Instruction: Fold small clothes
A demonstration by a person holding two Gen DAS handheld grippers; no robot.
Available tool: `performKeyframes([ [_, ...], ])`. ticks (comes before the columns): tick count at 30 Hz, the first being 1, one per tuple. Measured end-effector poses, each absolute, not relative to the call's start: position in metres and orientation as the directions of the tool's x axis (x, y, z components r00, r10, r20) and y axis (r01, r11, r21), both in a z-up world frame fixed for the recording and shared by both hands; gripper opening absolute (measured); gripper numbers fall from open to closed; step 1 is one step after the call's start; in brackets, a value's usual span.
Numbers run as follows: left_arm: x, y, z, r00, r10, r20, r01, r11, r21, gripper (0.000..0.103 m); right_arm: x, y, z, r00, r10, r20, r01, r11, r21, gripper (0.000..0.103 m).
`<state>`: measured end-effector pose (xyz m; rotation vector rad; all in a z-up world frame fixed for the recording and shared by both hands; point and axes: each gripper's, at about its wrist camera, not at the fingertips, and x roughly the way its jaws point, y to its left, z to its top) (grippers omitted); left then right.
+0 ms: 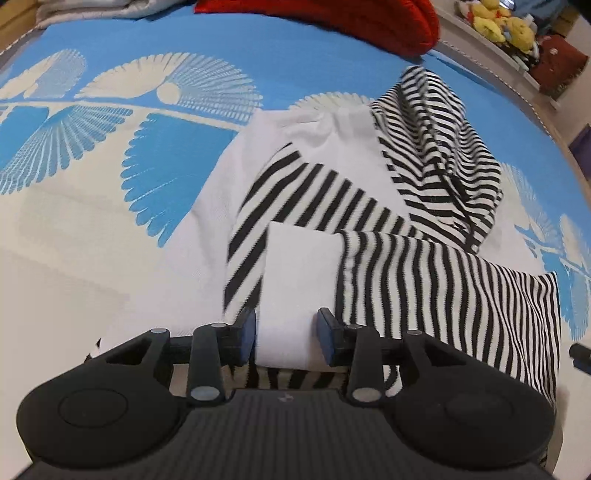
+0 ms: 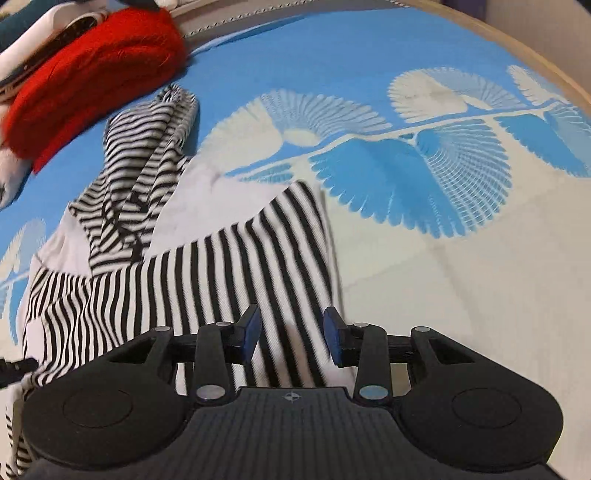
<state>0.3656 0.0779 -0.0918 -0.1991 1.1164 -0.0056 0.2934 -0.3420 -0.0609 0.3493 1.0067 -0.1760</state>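
Note:
A small black-and-white striped garment with white panels (image 1: pixel 424 266) lies partly folded on a blue and white patterned bedspread (image 1: pixel 110 155). My left gripper (image 1: pixel 286 338) is open, with a white cuff or band of the garment (image 1: pixel 301 273) lying between its fingers. The striped hood (image 1: pixel 436 155) is bunched at the far right. In the right wrist view the same garment (image 2: pixel 192 280) lies spread out. My right gripper (image 2: pixel 291 338) is open over a striped edge of it (image 2: pixel 295 236).
A red knit item (image 1: pixel 332 18) lies at the far edge of the bed and shows in the right wrist view (image 2: pixel 92 74) at upper left. Yellow plush toys (image 1: pixel 498 26) sit on a shelf beyond the bed. The bed's edge (image 2: pixel 517 48) curves at the right.

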Motion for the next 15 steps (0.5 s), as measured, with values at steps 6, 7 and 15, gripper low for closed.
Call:
performKeyframes([
  [6, 0.359, 0.069, -0.07, 0.534, -0.132, -0.835, -0.035, 0.984, -0.177, 0.002, 0.293, -0.342, -0.057, 0.529, 0.03, -0.848, 0.302, 0.928, 0.221, 0.039],
  [7, 0.358, 0.068, -0.065, 0.55, -0.129, -0.825, -0.031, 0.984, -0.174, 0.002, 0.293, -0.342, -0.058, 0.528, 0.03, -0.849, 0.303, 0.927, 0.221, 0.039],
  [15, 0.359, 0.095, -0.065, 0.515, -0.098, -0.851, -0.128, 0.973, -0.189, 0.002, 0.296, -0.336, -0.059, 0.516, 0.011, -0.857, 0.304, 0.932, 0.196, 0.04],
])
